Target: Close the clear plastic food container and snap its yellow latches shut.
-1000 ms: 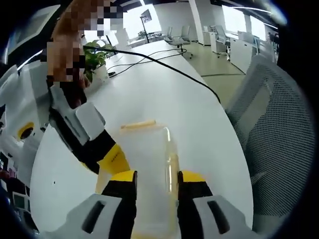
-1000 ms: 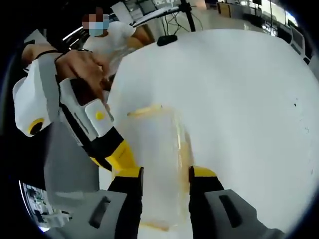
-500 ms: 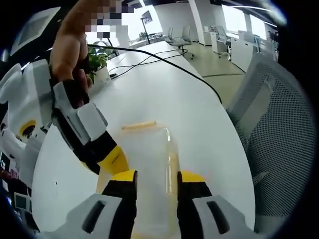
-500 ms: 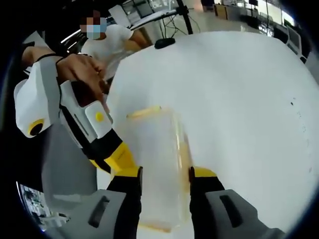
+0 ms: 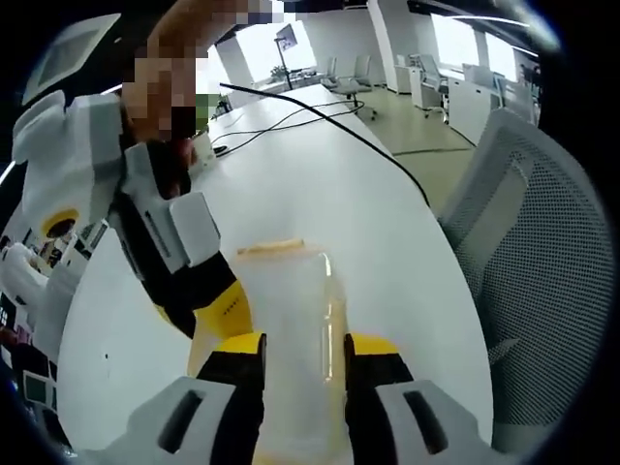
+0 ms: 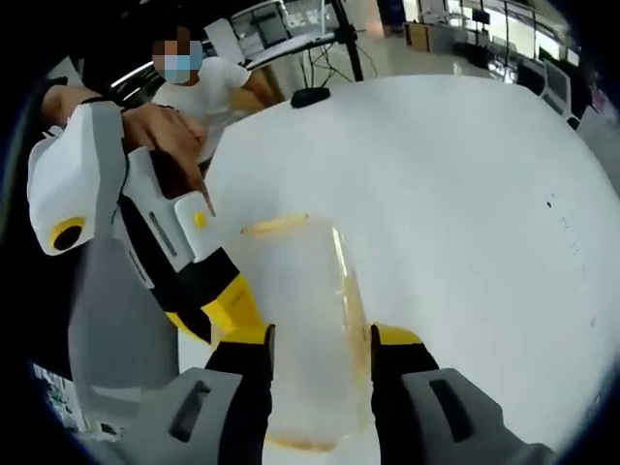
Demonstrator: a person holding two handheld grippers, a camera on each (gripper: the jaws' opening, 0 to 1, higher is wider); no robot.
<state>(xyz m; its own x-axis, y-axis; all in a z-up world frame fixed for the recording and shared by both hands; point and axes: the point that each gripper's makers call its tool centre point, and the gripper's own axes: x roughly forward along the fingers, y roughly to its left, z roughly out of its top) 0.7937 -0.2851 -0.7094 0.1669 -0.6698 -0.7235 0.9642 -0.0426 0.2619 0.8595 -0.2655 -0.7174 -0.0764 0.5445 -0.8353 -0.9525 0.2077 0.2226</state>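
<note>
I am holding both grippers' jaws apart, my left gripper (image 5: 294,356) and right gripper (image 6: 320,349) each straddling the clear container (image 5: 287,320).

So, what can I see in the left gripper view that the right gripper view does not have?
Left gripper view alone: a grey mesh chair and a black cable across the white table.

Right gripper view alone: a person in a white shirt past the table's far edge.

Both: the clear container between the view's own jaws, with the other gripper at its side.
</note>
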